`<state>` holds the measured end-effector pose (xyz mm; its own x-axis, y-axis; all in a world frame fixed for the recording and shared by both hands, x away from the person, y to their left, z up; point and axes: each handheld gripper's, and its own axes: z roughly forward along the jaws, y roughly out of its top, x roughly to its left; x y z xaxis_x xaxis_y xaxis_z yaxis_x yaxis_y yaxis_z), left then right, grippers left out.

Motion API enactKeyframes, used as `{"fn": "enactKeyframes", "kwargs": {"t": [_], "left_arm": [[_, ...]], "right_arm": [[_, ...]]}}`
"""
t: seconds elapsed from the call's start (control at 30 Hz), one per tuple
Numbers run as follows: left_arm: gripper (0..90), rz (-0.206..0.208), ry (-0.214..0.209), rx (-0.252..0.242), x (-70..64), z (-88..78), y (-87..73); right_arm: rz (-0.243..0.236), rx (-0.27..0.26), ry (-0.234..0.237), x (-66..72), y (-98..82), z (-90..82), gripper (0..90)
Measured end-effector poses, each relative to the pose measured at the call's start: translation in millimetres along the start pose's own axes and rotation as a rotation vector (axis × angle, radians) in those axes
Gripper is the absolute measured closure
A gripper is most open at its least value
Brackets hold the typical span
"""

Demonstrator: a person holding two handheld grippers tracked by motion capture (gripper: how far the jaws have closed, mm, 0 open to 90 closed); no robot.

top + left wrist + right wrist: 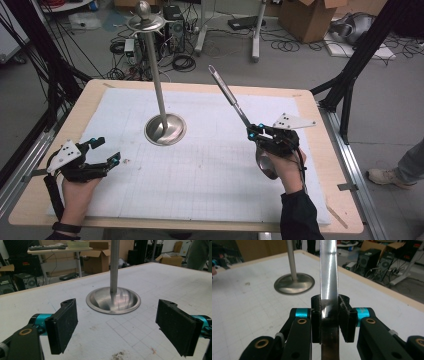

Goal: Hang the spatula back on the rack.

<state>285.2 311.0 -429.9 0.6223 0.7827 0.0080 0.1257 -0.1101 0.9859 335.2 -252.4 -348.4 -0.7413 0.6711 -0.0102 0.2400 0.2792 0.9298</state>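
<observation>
Fingers (344, 320) clamp a long shiny steel ladle (235, 102), handle raised.

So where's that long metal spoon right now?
The spoon is clamped in the right gripper on the table's right side in the high view, handle slanting up toward the metal stand in the middle.

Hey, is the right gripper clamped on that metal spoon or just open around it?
Clamped. In the right gripper view the right gripper has both pads pressed flat against the spoon handle, and the high view shows the spoon lifted off the table.
</observation>
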Motion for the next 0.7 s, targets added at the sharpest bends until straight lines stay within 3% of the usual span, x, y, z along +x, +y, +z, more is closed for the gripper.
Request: {"fn": "enactKeyframes", "kwargs": {"t": [0.37,0.7], "left_arm": [[18.2,-0.002,0.001,-0.006,0.8,-1.0,0.4],[18.3,-0.005,0.001,-0.009,0.8,-1.3,0.6]], "right_arm": [[0.015,-0.145,0.002,9.4,10.2,-2.3,74.9],[-0.007,-0.257,0.040,27.7,27.8,16.6,74.9]]}}
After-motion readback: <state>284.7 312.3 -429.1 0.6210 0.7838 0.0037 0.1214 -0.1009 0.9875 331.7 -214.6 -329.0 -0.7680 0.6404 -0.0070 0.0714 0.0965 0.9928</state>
